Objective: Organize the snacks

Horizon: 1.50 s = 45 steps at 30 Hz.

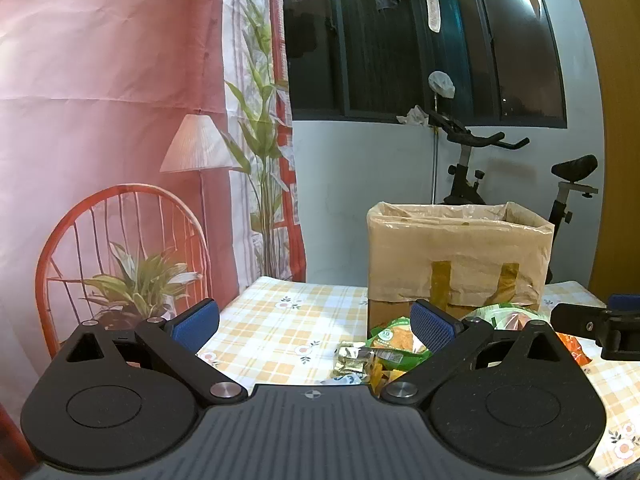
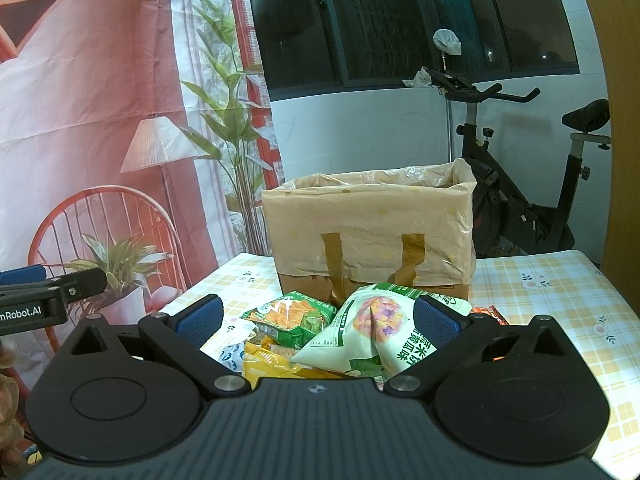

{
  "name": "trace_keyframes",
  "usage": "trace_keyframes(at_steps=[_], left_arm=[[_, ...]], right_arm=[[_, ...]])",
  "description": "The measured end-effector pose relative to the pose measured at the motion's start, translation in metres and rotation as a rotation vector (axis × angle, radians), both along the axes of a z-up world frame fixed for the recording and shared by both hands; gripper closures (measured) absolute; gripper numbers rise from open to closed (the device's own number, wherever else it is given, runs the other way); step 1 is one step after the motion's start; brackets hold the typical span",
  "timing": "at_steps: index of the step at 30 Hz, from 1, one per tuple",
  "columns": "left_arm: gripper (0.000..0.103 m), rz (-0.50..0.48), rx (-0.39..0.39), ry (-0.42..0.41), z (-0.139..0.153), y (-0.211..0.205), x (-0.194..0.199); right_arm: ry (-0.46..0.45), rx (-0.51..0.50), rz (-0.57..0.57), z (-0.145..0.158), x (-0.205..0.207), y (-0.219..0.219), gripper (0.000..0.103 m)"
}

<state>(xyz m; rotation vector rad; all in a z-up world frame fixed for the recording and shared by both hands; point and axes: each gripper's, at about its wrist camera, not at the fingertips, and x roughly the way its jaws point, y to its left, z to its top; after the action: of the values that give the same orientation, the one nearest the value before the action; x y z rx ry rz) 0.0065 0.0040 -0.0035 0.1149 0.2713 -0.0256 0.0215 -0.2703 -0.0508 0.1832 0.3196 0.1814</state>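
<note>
A pile of snack packets lies on the checked tablecloth in front of a cardboard box (image 2: 372,236) lined with a plastic bag. In the right wrist view, a white-and-green packet (image 2: 372,332) sits on top, with a green chip packet (image 2: 292,316) to its left and a yellow packet (image 2: 272,366) in front. My right gripper (image 2: 318,320) hangs open just above the pile, holding nothing. My left gripper (image 1: 314,322) is open and empty over the table, left of the pile; the green chip packet (image 1: 394,340) and a small foil packet (image 1: 354,356) lie by its right finger.
The box (image 1: 456,256) stands at the far middle of the table (image 1: 280,320). An orange packet (image 1: 574,350) lies at the right. An exercise bike (image 2: 520,200) stands behind the table. A printed backdrop with a chair and lamp hangs on the left. Bare tablecloth (image 2: 560,300) spreads right of the pile.
</note>
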Motion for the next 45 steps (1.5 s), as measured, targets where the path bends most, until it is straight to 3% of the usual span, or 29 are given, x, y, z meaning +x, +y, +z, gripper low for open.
trace_keyframes(at_steps=[45], left_arm=[[0.0,0.0,0.008,0.009,-0.001,-0.0015,0.0059]], right_arm=[[0.001,0.003,0.001,0.0002,0.0007,-0.0008,0.0]])
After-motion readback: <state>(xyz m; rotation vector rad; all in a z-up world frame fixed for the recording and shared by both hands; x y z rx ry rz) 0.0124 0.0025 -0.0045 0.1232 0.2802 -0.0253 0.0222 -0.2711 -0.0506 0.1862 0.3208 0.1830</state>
